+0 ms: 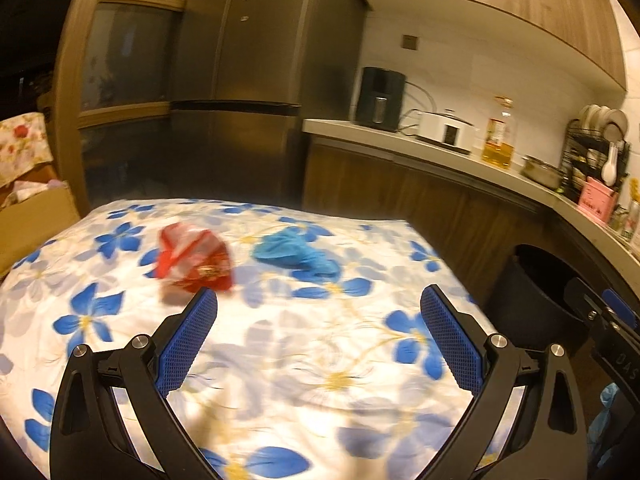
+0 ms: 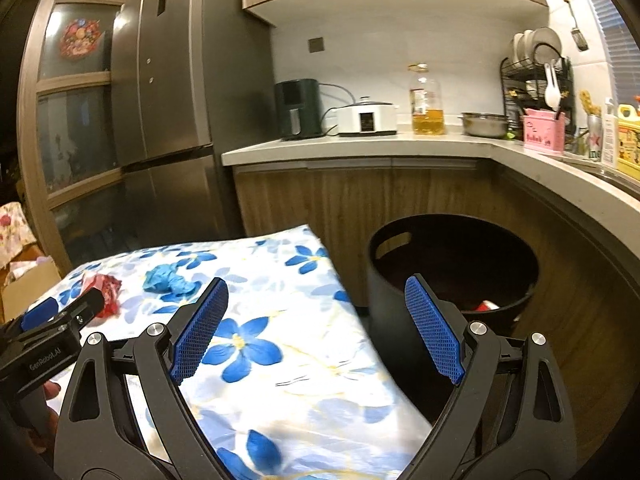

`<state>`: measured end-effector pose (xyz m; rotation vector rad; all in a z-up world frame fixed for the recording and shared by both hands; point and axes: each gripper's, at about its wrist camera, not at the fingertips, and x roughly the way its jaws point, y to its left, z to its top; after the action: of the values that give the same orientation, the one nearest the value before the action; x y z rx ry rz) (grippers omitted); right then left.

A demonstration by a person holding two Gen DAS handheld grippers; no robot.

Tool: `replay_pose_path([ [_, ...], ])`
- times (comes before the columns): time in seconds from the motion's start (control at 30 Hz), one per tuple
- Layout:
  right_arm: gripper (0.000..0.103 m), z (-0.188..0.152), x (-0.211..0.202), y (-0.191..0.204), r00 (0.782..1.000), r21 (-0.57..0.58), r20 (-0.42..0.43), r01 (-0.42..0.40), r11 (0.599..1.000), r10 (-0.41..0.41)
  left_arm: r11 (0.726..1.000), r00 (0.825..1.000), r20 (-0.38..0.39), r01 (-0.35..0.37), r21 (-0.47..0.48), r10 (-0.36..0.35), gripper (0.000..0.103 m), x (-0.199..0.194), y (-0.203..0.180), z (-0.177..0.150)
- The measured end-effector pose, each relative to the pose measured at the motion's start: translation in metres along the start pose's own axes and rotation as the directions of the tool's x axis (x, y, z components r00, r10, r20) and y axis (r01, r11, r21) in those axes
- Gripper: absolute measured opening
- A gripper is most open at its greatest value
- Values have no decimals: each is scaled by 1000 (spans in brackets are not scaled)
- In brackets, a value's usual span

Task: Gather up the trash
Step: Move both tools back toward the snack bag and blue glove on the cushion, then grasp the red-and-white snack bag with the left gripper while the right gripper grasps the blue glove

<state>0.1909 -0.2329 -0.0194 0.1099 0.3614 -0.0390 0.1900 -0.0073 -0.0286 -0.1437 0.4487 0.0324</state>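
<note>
A crumpled red and white wrapper and a crumpled blue glove lie on the table with the blue-flowered cloth. My left gripper is open and empty above the cloth, short of both pieces; its left fingertip is near the red wrapper. My right gripper is open and empty over the table's right edge, beside the black bin. The bin holds a red and white scrap. The wrapper and glove also show in the right wrist view, with the left gripper next to the wrapper.
A kitchen counter curves behind and to the right, with an air fryer, cooker, oil bottle, bowl and dish rack. A fridge stands behind the table. A cardboard box sits at the left.
</note>
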Motion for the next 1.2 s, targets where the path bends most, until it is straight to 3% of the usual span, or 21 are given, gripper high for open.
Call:
replay_pose_path([
  [0.43, 89, -8, 36, 63, 995, -67, -28, -102, 993, 101, 978, 980, 39, -190, -85, 194, 97, 32, 81, 15],
  [0.7, 89, -7, 61, 91, 988, -84, -49, -152, 985, 148, 966, 975, -19, -224, -126, 223, 97, 73, 94, 26],
  [0.9, 89, -5, 78, 103, 985, -90, -61, -167, 982, 161, 960, 967, -87, -249, -130, 239, 89, 102, 98, 24],
  [1.13, 89, -6, 95, 117, 981, -107, -75, -184, 977, 177, 962, 967, -152, -229, -151, 206, 38, 115, 106, 15],
  [1.2, 89, -7, 99, 121, 980, -109, -82, -189, 976, 180, 965, 968, -157, -217, -145, 195, 33, 115, 105, 14],
])
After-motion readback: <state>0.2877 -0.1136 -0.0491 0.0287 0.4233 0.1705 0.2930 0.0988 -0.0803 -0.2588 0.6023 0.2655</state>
